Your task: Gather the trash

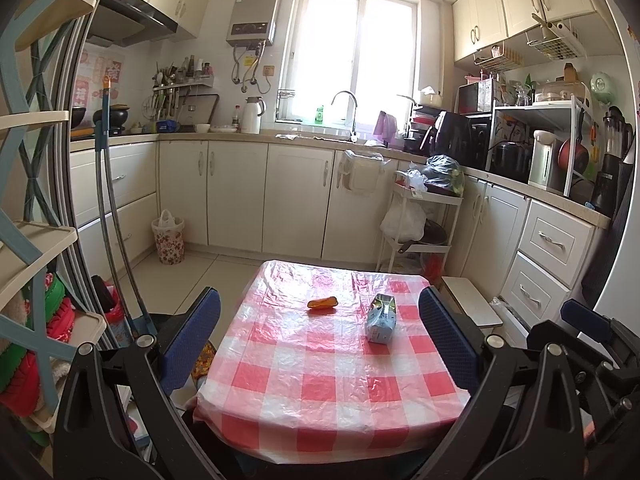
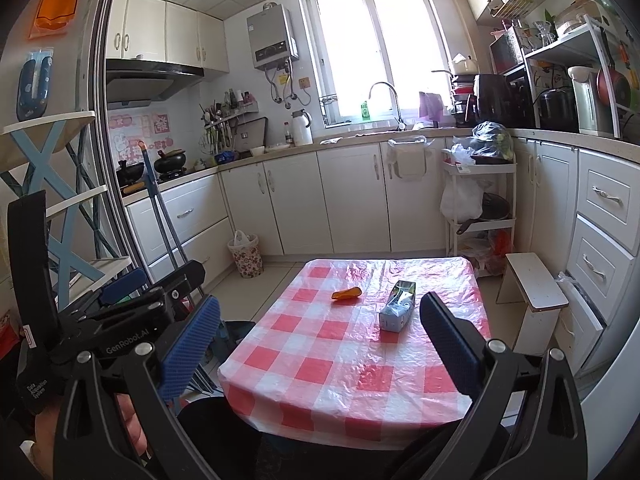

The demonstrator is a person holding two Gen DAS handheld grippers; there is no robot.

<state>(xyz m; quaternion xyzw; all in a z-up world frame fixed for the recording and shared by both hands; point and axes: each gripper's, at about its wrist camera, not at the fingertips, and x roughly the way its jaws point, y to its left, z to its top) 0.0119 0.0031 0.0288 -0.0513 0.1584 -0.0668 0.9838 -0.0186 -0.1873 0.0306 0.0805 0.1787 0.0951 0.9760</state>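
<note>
Crinkled plastic tablecloth [image 1: 320, 380] carries an orange wrapper [image 1: 322, 303] and a crushed carton [image 1: 381, 319], well apart; left gripper [image 1: 320, 344] and right gripper [image 2: 320, 350] both gape empty, short of both items. Risk: fingers snagging the loose cloth, or the flat wrapper slipping from the pads.

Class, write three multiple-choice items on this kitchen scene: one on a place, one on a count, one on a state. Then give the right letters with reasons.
1. Where does the orange wrapper lie?
A. On the checked tablecloth
B. In the sink
C. On the white stool

2. How many pieces of trash lie on the table?
A. One
B. Two
C. Four

3. How do the left tongs and right tongs stand?
A. Both shut on trash
B. One open, one shut
C. Both open, holding nothing

Answers:
1 A: it rests on the cloth, left of the carton.
2 B: only the wrapper and the carton show.
3 C: each view shows blue pads spread wide with nothing between them.
</note>
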